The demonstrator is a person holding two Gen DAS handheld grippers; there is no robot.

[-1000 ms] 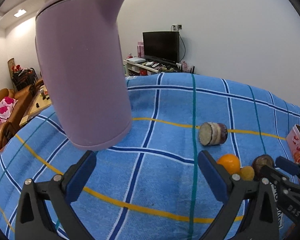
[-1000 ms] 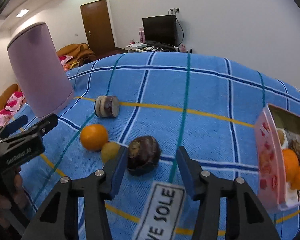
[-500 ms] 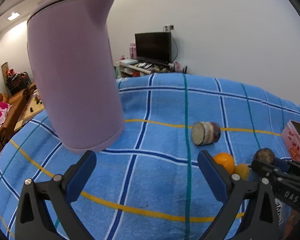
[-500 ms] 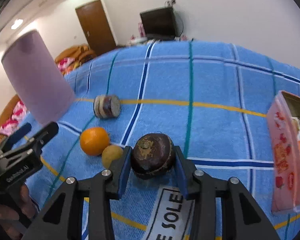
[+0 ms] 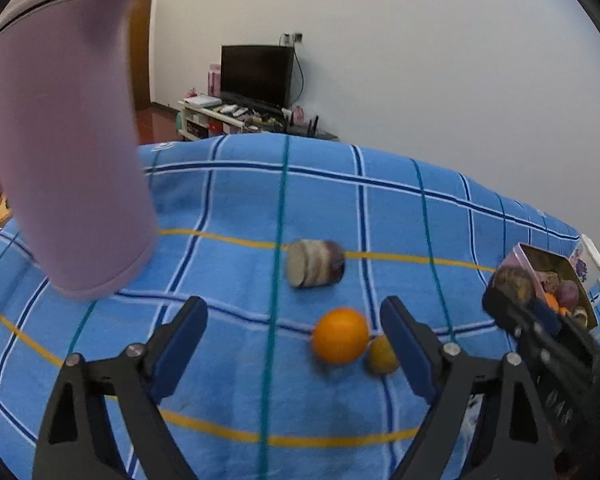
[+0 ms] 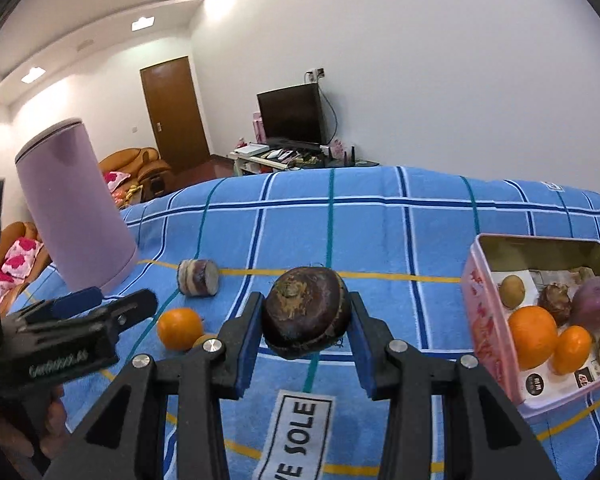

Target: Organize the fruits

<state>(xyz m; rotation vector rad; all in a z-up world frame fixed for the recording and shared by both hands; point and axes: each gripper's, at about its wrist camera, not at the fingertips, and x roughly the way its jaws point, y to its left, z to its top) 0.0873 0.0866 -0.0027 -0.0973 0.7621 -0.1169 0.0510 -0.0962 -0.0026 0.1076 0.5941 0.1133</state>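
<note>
Blue checked cloth (image 6: 380, 240) underneath — right gripper (image 6: 306, 320) clamped on dark round fruit (image 6: 306, 316), pink tin (image 6: 484, 320) off right; left gripper (image 5: 294, 336) closing on nothing — orange (image 5: 340, 340) between jaws.

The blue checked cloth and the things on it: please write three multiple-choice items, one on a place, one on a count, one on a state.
1. Where is the pink tin?
A. right side of the cloth
B. beside the lilac kettle
C. on the floor

2. How many oranges lie in the tin?
A. none
B. two
C. five

3. The right gripper is:
A. empty
B. shut on the dark round fruit
C. out of view

Key: 1 A, it sits at the cloth's right edge; 2 B, one large, one small; 3 B, both fingers press the dark round fruit.
</note>
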